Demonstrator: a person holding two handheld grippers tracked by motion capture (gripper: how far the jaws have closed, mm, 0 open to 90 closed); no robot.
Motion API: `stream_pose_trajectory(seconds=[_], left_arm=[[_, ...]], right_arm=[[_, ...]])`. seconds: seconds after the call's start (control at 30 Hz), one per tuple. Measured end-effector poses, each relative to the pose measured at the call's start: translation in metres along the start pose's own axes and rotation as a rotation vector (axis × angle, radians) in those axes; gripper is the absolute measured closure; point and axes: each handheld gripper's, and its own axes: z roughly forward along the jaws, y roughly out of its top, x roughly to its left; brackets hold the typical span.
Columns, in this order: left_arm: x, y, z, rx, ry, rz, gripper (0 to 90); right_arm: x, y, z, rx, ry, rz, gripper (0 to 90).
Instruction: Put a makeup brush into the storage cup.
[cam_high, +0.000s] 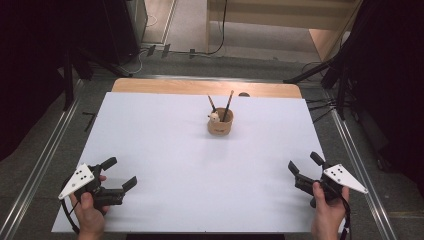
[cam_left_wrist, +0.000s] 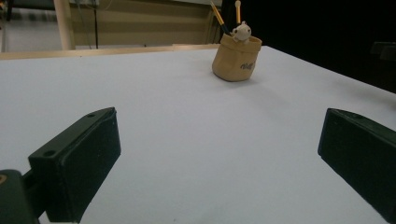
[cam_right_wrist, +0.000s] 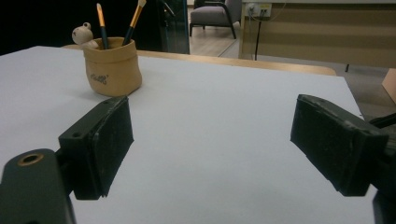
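A small tan pot (cam_high: 220, 124) stands upright at the middle back of the white table top (cam_high: 165, 165). It holds two brushes (cam_high: 228, 105) and a little cream figure (cam_high: 214, 117). The same pot (cam_left_wrist: 236, 59) appears far off in the left gripper view, and the pot (cam_right_wrist: 112, 66) sits up left in the right gripper view. My left gripper (cam_high: 120, 172) rests near the front left corner, jaws wide apart, nothing between them. My right gripper (cam_high: 305, 164) hovers at the front right, also open and empty.
A strip of bare wood (cam_high: 200, 87) runs along the table's far edge. Metal rails (cam_high: 357, 160) flank both sides. Dark stands and cables (cam_high: 330, 70) sit on the floor beyond the back corners.
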Motion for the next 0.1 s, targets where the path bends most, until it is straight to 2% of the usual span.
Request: stream_pose_trajectory(seconds=[0.1], left_arm=[[0.0001, -0.0002, 0.0009, 0.006, 0.001, -0.001, 0.0]], right_arm=[[0.0017, -0.0001, 0.0002, -0.001, 0.009, 0.002, 13.8]])
